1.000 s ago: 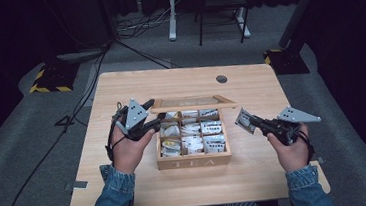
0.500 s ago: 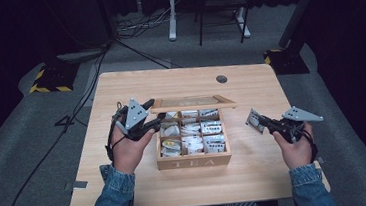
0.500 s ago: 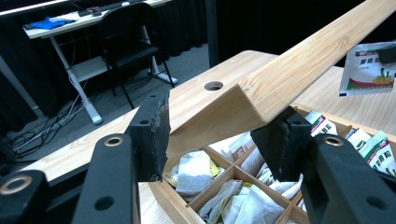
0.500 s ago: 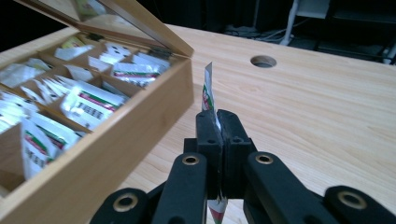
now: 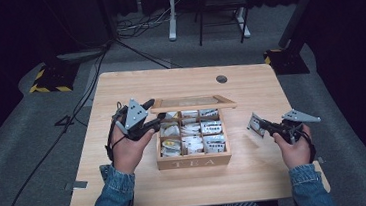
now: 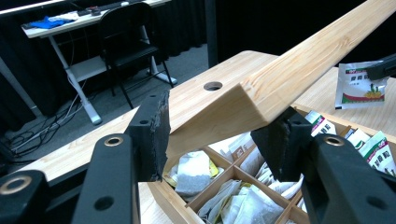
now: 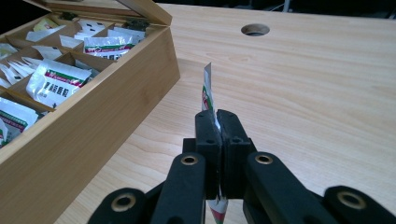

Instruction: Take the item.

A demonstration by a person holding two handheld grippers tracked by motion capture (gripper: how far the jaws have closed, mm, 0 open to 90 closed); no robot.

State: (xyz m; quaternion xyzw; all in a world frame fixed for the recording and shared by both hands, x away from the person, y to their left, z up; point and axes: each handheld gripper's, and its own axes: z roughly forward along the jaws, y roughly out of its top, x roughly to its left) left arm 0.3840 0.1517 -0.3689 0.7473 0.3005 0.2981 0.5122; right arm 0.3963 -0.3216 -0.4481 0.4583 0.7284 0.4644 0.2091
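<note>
The lid (image 5: 192,102) of the wooden tea box (image 5: 194,159) is held up at its near corner by the left gripper (image 6: 212,135), whose fingers (image 6: 152,135) are pressed against the edge of the lid from either side, while a tea sachet (image 7: 207,93) is pinched edge-on between the fingers of the right gripper (image 7: 217,140), which are pressed together on it, low over the bare bench (image 5: 249,84) to the right of the box and apart from it. The grip on the lid is judged slight, since only a corner of slanted wood is caught; should the fingers slip, the lid could be dropped onto the open compartments and the sachets (image 5: 212,127) standing in them. The held sachet is thin and gripped near its lower end, so it could be bent, or swung out of the fingers, if it were pushed against the bench. If it is released on edge, it may be tipped either way. On the front wall of the box the word "TEA" can be read in the high view. The sachets carry a green band with a red stripe and small print that cannot be read.
</note>
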